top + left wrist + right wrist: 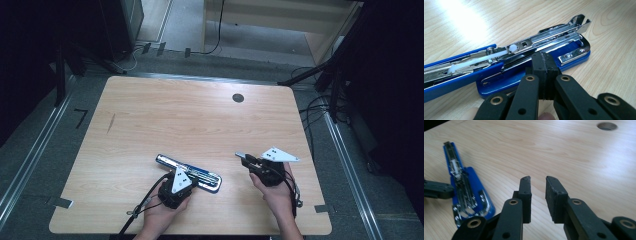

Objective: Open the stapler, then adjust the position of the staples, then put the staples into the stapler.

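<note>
The blue stapler (pixel 529 62) lay swung open on the worktop (pixel 200 120), its magazine channel bare. Left gripper (pixel 543 72) jaws were together beside it; right gripper (pixel 537 195) jaws stood apart, holding nothing.

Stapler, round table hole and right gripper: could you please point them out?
stapler (pixel 574 56), left gripper view, blue base.
table hole (pixel 238 98), high view, its dark centre.
right gripper (pixel 538 195), right gripper view, midway between its jaws.

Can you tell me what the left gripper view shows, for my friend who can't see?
A blue stapler lies opened out on a wooden table, its shiny metal inside showing. The left gripper, black jaws shut together, sits right at its base.
</note>
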`<state>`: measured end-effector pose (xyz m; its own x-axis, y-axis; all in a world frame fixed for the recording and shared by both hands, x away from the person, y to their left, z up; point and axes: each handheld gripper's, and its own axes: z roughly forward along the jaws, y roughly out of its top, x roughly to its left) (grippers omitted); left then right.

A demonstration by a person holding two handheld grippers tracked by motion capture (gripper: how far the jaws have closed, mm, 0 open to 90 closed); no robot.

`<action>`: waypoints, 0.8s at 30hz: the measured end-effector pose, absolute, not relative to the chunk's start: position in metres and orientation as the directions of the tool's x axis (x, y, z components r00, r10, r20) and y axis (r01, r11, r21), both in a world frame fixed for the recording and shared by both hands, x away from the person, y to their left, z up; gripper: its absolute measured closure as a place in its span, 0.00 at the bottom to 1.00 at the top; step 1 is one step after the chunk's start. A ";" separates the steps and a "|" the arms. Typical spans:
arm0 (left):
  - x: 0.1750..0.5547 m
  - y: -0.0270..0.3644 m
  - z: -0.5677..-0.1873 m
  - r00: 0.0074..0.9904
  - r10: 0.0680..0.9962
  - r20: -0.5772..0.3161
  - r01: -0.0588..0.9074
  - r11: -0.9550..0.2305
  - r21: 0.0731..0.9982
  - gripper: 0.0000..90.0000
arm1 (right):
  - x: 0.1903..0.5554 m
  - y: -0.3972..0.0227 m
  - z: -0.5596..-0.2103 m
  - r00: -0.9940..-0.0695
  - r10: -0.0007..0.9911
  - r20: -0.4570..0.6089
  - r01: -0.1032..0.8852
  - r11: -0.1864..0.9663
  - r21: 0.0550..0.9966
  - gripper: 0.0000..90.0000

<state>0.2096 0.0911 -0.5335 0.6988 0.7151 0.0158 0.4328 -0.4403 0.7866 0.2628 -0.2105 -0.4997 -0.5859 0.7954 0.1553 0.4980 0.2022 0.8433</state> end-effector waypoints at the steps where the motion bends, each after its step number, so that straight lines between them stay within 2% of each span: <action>1: 0.210 0.091 -0.533 0.699 0.715 0.014 0.434 -0.440 0.786 1.00 | 0.261 -0.215 -0.501 -0.575 0.803 0.157 0.504 0.197 0.841 0.83; 13: 0.210 0.091 -0.533 0.699 0.715 0.014 0.434 -0.440 0.786 1.00 | 0.254 -0.248 -0.509 -0.485 0.865 0.127 0.525 0.172 0.834 0.83; 20: 0.210 0.091 -0.533 0.699 0.715 0.014 0.434 -0.440 0.786 1.00 | 0.267 -0.243 -0.515 -0.524 0.844 0.115 0.531 0.219 0.818 0.81; 21: 0.210 0.091 -0.533 0.699 0.715 0.013 0.435 -0.439 0.786 1.00 | 0.269 -0.241 -0.516 -0.528 0.842 0.111 0.531 0.225 0.817 0.82; 24: 0.210 0.091 -0.534 0.698 0.716 0.015 0.434 -0.439 0.787 1.00 | 0.276 -0.237 -0.517 -0.540 0.835 0.103 0.523 0.237 0.819 0.95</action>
